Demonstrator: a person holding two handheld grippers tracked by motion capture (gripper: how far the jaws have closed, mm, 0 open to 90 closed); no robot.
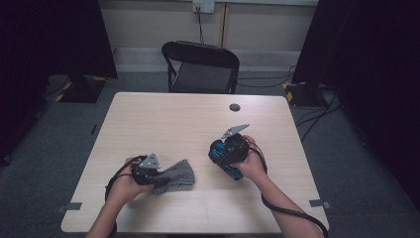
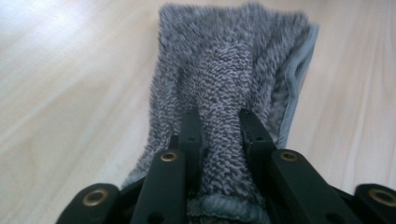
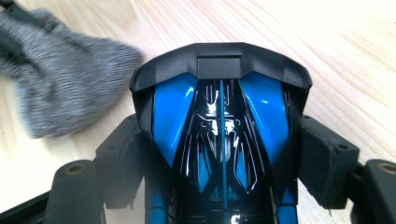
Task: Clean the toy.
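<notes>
A grey fluffy cloth (image 1: 178, 174) lies crumpled on the light wooden table (image 1: 168, 119), left of centre near the front. My left gripper (image 1: 156, 178) is shut on its near end. In the left gripper view the two black jaws pinch a ridge of the cloth (image 2: 233, 70) between them, at my left gripper (image 2: 219, 128). My right gripper (image 1: 227, 154) is to the right of the cloth and is shut on a glossy blue and black toy car (image 1: 235, 172). In the right gripper view the toy car (image 3: 219, 116) sits between the padded fingers (image 3: 322, 158), and the cloth (image 3: 65, 79) lies beyond at upper left.
A small dark round disc (image 1: 235, 107) sits on the far part of the table. A black folding chair (image 1: 200, 67) stands behind the far edge. Dark curtains hang at both sides, with cables on the floor at right.
</notes>
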